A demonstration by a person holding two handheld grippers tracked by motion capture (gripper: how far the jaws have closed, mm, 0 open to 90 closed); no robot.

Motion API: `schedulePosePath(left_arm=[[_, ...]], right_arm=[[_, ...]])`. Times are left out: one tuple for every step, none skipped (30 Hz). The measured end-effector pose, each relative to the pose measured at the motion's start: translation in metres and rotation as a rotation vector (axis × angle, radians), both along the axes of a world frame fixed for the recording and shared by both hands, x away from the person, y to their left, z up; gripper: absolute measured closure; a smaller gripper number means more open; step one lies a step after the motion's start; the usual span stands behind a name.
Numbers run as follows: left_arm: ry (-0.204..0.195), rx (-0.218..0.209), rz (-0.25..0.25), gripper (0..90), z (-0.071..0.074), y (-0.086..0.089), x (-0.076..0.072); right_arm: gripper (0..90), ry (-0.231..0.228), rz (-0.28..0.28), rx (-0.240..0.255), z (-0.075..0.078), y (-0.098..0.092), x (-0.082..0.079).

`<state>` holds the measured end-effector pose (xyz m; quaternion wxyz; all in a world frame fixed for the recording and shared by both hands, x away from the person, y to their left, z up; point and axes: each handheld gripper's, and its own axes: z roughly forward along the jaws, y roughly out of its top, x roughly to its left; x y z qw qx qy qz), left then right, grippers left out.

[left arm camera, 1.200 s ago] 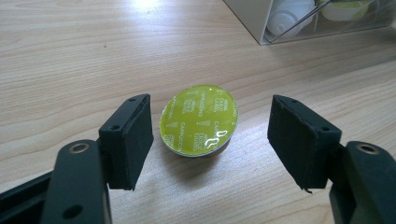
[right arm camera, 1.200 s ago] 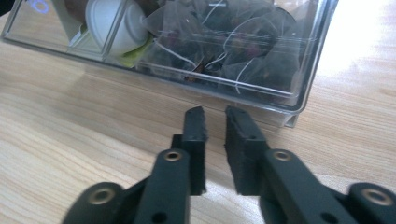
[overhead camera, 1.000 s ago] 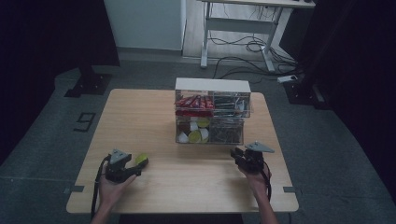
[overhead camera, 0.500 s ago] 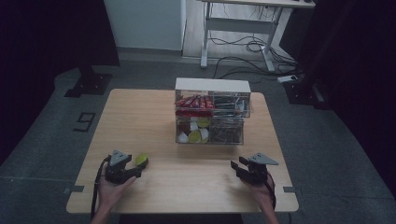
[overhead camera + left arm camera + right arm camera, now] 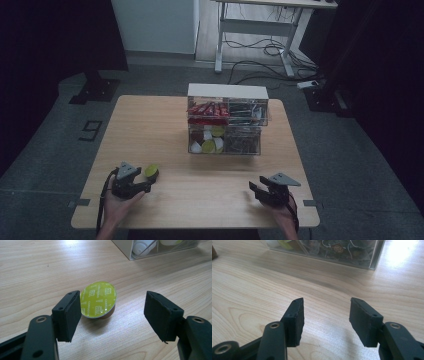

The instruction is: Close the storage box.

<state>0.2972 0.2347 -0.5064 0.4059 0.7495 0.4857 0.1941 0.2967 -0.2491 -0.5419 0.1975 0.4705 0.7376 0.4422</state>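
capsule [image 5: 99, 300] on bench [image 5: 165, 125], tilted, foil lid facing me | at 11 o'clock in my left hand-held gripper [image 5: 113, 312], beside the left pad, ungripped | jaws wide | right hand-held gripper [image 5: 325, 320] just opened, empty, farther off

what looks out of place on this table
One coffee capsule with a yellow-green lid lies loose on the table, tipped on its side between the open left claw, while the other capsules sit in the clear organizer. Nothing looks spilled or broken.

Black left gripper [image 5: 112, 312] jaws, screwed, foam-padded.
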Motion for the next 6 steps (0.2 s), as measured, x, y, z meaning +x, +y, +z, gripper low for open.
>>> schedulePosePath(left_arm=[[0.000,0.000,-0.002,30.5,0.0002,-0.0003,-0.0003],[0.000,0.000,-0.004,30.6,0.0006,-0.0008,-0.0007],[-0.001,-0.001,-0.007,30.6,0.0010,-0.0013,-0.0010],[-0.005,0.000,-0.008,30.6,0.0014,-0.0019,-0.0012],[-0.006,0.000,-0.011,30.5,0.0021,-0.0022,-0.0015],[-0.008,0.000,-0.011,30.5,0.0027,-0.0023,-0.0018]], right_arm=[[43.8,-0.002,-0.001,-0.005,-0.0001,0.0001,-0.0007],[43.5,-0.003,-0.003,-0.006,0.0000,0.0001,-0.0014],[43.1,-0.005,-0.007,-0.006,0.0002,-0.0001,-0.0021],[43.0,-0.007,-0.009,-0.004,0.0006,-0.0008,-0.0027],[42.9,-0.012,-0.012,-0.002,0.0008,-0.0014,-0.0031],[42.6,-0.013,-0.017,-0.001,0.0012,-0.0022,-0.0034]])
